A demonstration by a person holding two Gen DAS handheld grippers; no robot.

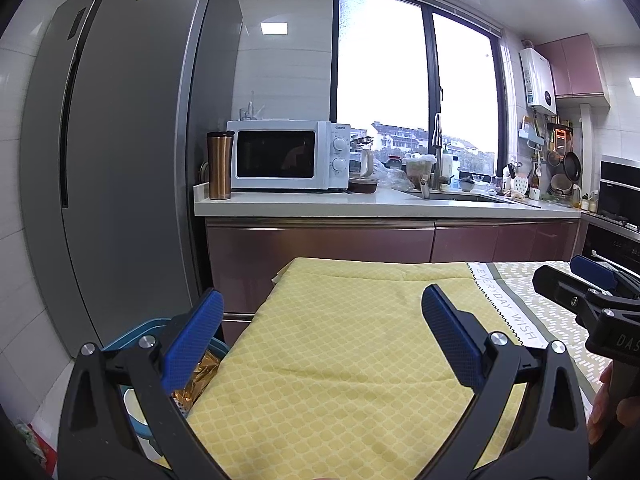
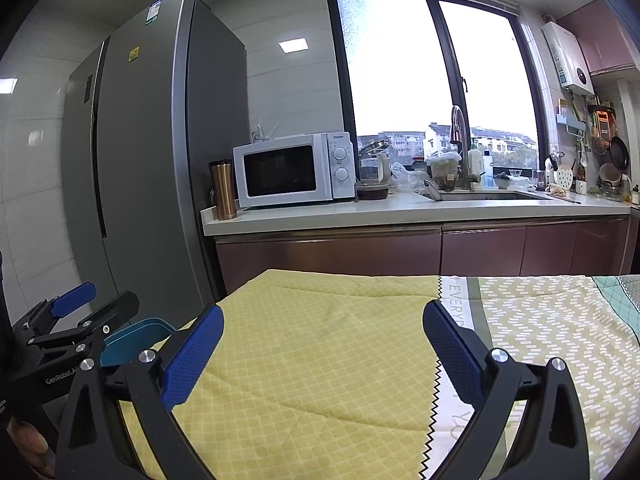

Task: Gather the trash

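My left gripper [image 1: 324, 320] is open over a yellow quilted cloth [image 1: 340, 380] on the table, with nothing between its blue pads [image 1: 196, 340]. Below the left pad, off the table's left edge, stands a blue bin [image 1: 136, 330]. Inside it lies a crinkled golden wrapper [image 1: 202, 376]. My right gripper [image 2: 320, 344] is also open and empty above the same yellow cloth [image 2: 304, 380]. Each gripper shows in the other's view: the right gripper [image 1: 560, 270] at the right edge, the left gripper [image 2: 114, 292] above the blue bin [image 2: 132, 340]. No loose trash shows on the cloth.
A patterned cloth [image 2: 552, 340] printed "EVERYDAY WISH" covers the table's right part. Behind are a grey fridge [image 1: 120, 160], a white counter [image 1: 320, 204] with a microwave [image 1: 288, 156], a copper tumbler [image 1: 219, 166] and a sink [image 1: 464, 197], and an oven [image 1: 616, 200] at the right.
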